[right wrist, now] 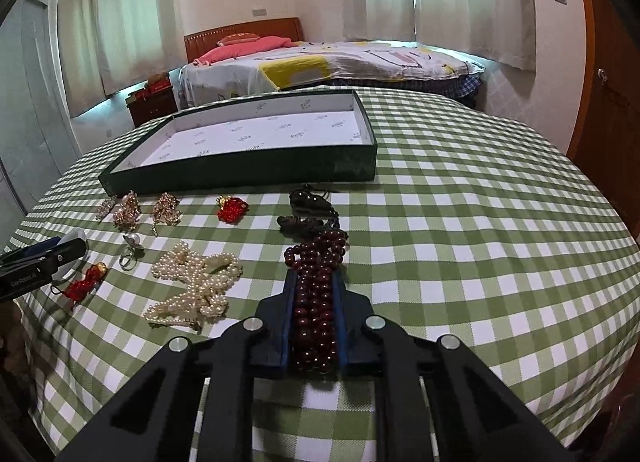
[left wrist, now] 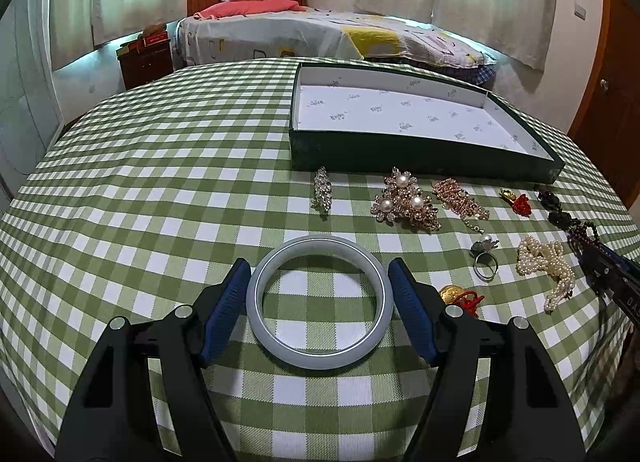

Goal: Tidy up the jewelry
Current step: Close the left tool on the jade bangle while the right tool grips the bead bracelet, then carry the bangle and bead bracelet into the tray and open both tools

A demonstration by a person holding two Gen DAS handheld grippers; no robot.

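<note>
A bedroom with pale curtains and a quilted bed [left wrist: 332, 32] is lying beyond a table draped in a green-and-white checked cloth [left wrist: 160, 166]. On the far side of it a shallow dark green box with a white printed lining [left wrist: 404, 110] is sitting open. Along its near edge loose jewellery is lying in a row: a silver crystal brooch [left wrist: 322, 192], a gold brooch set with pearls [left wrist: 404, 198], a gold chain cluster [left wrist: 460, 198], a small red-and-gold charm [left wrist: 518, 202]. Nearer, a pearl-topped ring [left wrist: 486, 258] and a heap of cream pearl strands [right wrist: 196, 282] are resting on the cloth.

The left gripper [left wrist: 318, 282] is standing spread around a pale grey-green stone bangle [left wrist: 319, 302] lying flat, its blue pads just beside the rim on either side; whether they are touching it I cannot tell.

To the right, the right gripper [right wrist: 314, 282] is pinching a string of dark red round beads [right wrist: 316, 294], which is running between the blue pads and spilling out beyond the fingertips onto the cloth.
</note>
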